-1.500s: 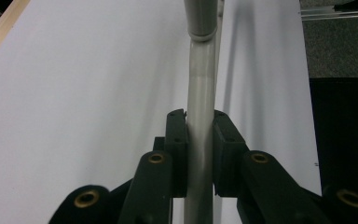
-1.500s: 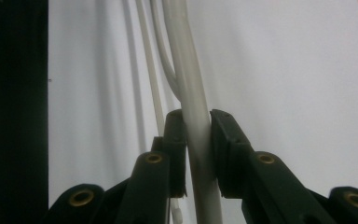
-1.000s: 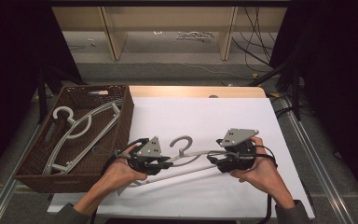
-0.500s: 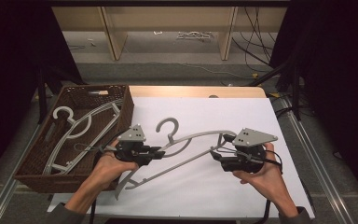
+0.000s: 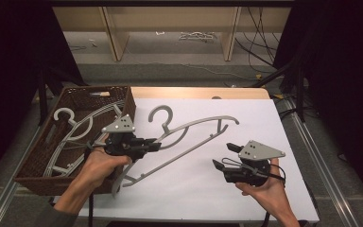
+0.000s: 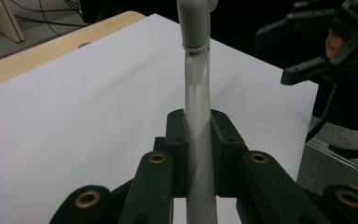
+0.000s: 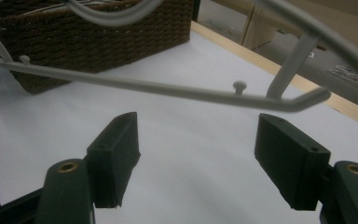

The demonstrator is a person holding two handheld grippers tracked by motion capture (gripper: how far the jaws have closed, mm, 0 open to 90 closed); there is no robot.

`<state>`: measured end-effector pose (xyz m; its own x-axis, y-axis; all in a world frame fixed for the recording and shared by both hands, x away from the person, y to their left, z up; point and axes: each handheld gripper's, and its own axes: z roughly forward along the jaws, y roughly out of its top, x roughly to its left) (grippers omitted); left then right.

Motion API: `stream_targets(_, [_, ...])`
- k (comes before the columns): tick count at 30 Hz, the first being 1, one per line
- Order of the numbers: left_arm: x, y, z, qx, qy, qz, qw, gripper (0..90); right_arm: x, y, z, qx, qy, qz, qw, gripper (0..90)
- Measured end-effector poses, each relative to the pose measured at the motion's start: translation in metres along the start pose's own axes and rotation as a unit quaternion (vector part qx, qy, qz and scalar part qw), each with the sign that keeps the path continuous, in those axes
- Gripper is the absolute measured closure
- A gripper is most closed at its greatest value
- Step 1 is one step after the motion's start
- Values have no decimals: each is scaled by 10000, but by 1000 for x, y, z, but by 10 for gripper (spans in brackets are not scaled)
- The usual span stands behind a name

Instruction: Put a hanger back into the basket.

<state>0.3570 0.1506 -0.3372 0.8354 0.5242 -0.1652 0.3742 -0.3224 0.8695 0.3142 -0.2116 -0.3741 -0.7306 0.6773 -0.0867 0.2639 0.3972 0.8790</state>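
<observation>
The left gripper [image 5: 157,144] is pinching the grey plastic clothes hanger [image 5: 194,127] on its curved top arm; in the left gripper view the black pads [image 6: 177,140] are pressing on both sides of the grey bar [image 6: 196,112]. The left hand [image 5: 101,163] is carrying this gripper just in front of the right wall of the dark brown woven wicker basket [image 5: 33,165], which is sitting at the left edge of the table, partly off the white sheet. The held hanger is slanting across the left half of the white sheet [image 5: 264,118] covering the table, its hook [image 5: 159,113] pointing toward the far edge, its far tip reaching toward the middle of the sheet and its lower tip hanging near the front edge beside the basket's front right corner.

The right gripper [image 5: 223,156] is standing spread, its jaws having just been opening, with nothing between them. In the right gripper view the thin lower bar of the hanger [image 7: 168,88] is crossing just beyond the pads [image 7: 116,149], apart from them. The right hand [image 5: 264,189] is holding this gripper over the sheet's front right part, near the front edge of the table and well apart from the left gripper.

Inside the basket, more grey hangers [image 5: 68,137] are lying stacked. The light wooden table edge [image 5: 194,92] is showing along the far side.
</observation>
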Motion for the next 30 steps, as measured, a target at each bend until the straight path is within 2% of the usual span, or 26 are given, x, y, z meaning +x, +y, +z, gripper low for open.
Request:
stream_targets(2, [-1,4,-5,-19,20,37,10000,793,1,-4,1,-86,-15,-1,10000,311])
stream_targets(8, [2,17,-27,15,98,57,9999,793,6,-15,5,32,63,38,10000,301])
stream_targets(13, [10,21,-45,-56,331,34,9994,793,7,-23,4,82,76,73,9999,301])
stream_targets(21, [32,24,-69,-112,729,-63,9973,793,10,-34,5,15,36,194,9998,274])
stream_targets(26, [47,23,-83,-149,1007,-179,9946,793,10,-37,5,-26,42,242,9997,250])
stream_targets(30, [60,21,-94,-239,1145,-290,9927,793,11,-38,5,28,62,266,9996,250])
